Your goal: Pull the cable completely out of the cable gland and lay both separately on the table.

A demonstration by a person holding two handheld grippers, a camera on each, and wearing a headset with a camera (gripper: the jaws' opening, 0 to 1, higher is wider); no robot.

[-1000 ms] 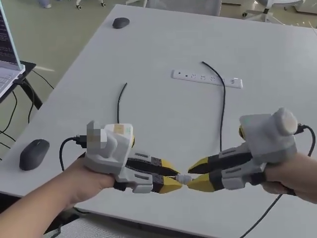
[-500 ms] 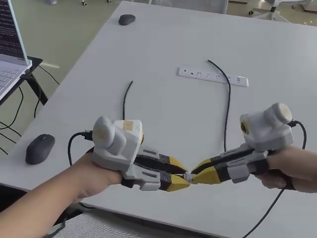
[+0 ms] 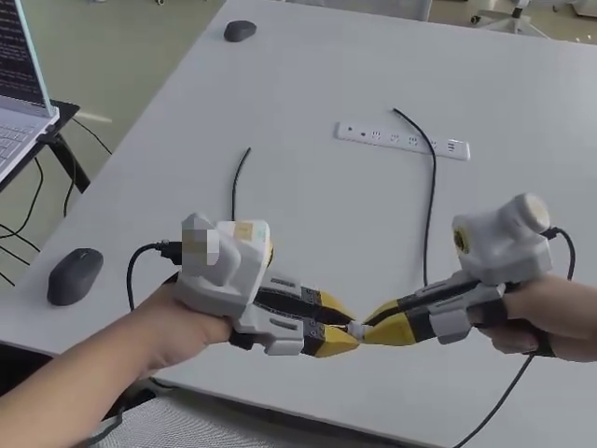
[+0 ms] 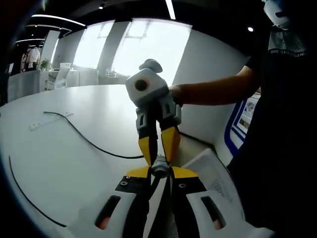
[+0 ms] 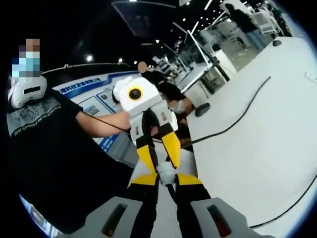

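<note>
Held tip to tip above the near edge of the counter (image 3: pixel 308 75), the left tool (image 3: pixel 347 337) and right tool (image 3: pixel 371 334) each pressed its jaws together on the small cable gland (image 3: pixel 355 329) between them. A short black cable (image 3: pixel 237 179) lay apart, farther back.

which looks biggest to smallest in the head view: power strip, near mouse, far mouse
1. power strip, the longest
2. near mouse
3. far mouse, though its distance from the camera may just shrink it
</note>
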